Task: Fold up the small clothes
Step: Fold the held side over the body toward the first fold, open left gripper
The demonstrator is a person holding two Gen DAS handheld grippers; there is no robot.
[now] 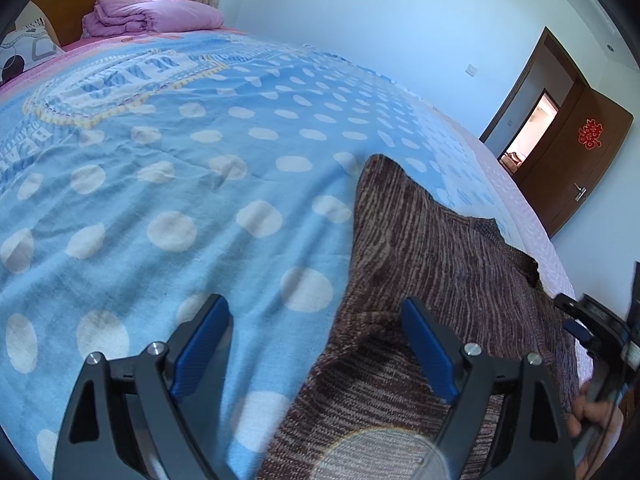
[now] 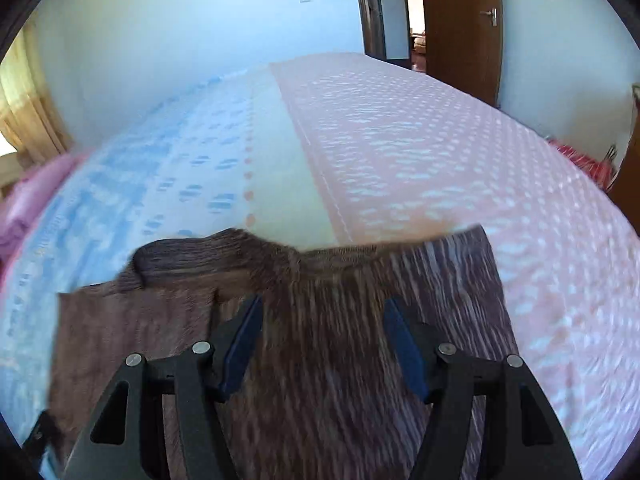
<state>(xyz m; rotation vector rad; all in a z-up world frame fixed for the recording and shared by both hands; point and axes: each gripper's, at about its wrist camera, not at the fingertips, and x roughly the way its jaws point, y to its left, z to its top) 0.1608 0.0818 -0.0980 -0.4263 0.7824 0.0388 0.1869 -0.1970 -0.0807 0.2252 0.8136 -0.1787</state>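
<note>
A brown striped knit garment (image 1: 432, 248) lies flat on the bed; it also shows in the right wrist view (image 2: 320, 320), blurred. My left gripper (image 1: 316, 308) is open and empty, low over the garment's left edge, one blue finger over the blanket, the other over the knit. My right gripper (image 2: 322, 308) is open and empty above the garment's middle; it also shows at the right edge of the left wrist view (image 1: 576, 320).
The bed carries a blue polka-dot blanket (image 1: 180, 184) and a pink dotted sheet (image 2: 440, 152). A folded pink quilt (image 1: 152, 14) and a pillow (image 1: 24, 54) lie at the headboard. A brown door (image 1: 568, 160) stands open beyond the bed.
</note>
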